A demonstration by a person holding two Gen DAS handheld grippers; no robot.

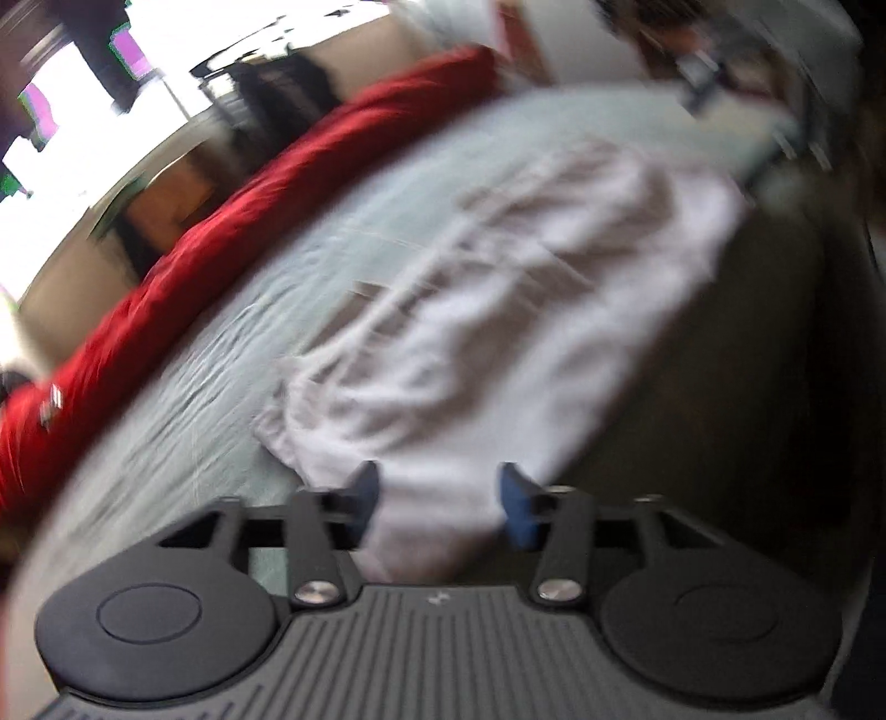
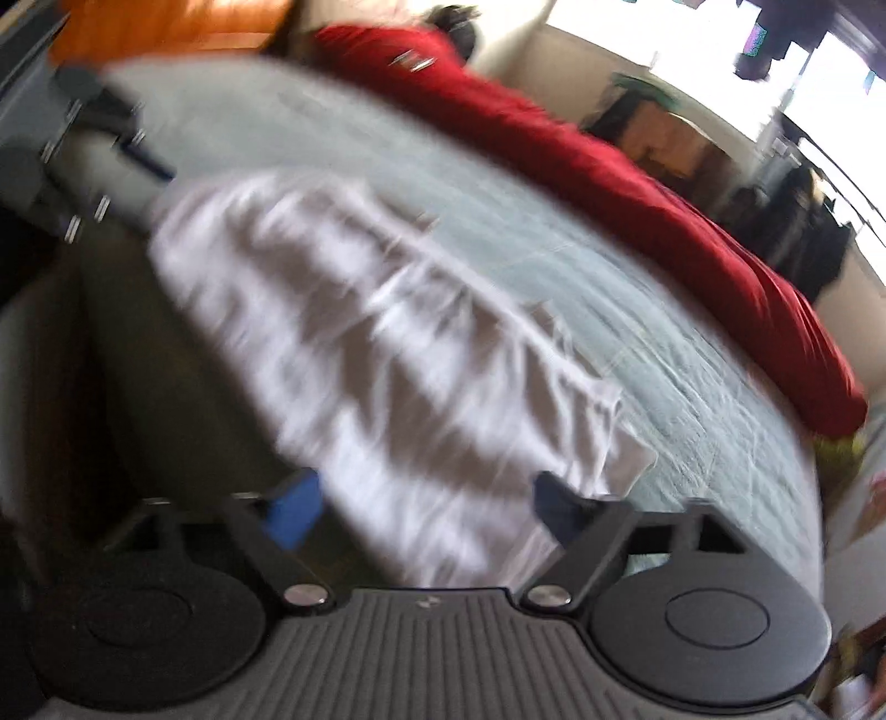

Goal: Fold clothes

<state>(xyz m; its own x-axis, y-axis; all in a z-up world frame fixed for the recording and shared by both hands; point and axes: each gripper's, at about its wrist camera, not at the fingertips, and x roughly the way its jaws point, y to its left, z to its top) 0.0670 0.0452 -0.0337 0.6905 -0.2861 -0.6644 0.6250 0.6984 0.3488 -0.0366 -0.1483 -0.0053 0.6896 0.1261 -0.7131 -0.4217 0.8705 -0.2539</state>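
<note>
A white garment (image 1: 498,310) lies crumpled along the near edge of a bed with a pale green sheet (image 1: 266,310). Both views are motion-blurred. My left gripper (image 1: 443,498) is open, its blue-padded fingers on either side of one end of the garment. My right gripper (image 2: 426,504) is open, its fingers on either side of the garment's (image 2: 360,332) other end. The cloth passes between the fingers in both views; the jaws stand wide apart. The other gripper shows dimly at the far end in each view.
A red blanket (image 1: 249,199) lies bunched along the far side of the bed; it also shows in the right wrist view (image 2: 637,183). Beyond it are a bright window (image 2: 692,50), dark furniture (image 1: 277,94) and a wooden piece (image 2: 659,133). The dark floor (image 1: 747,343) drops off beside the bed.
</note>
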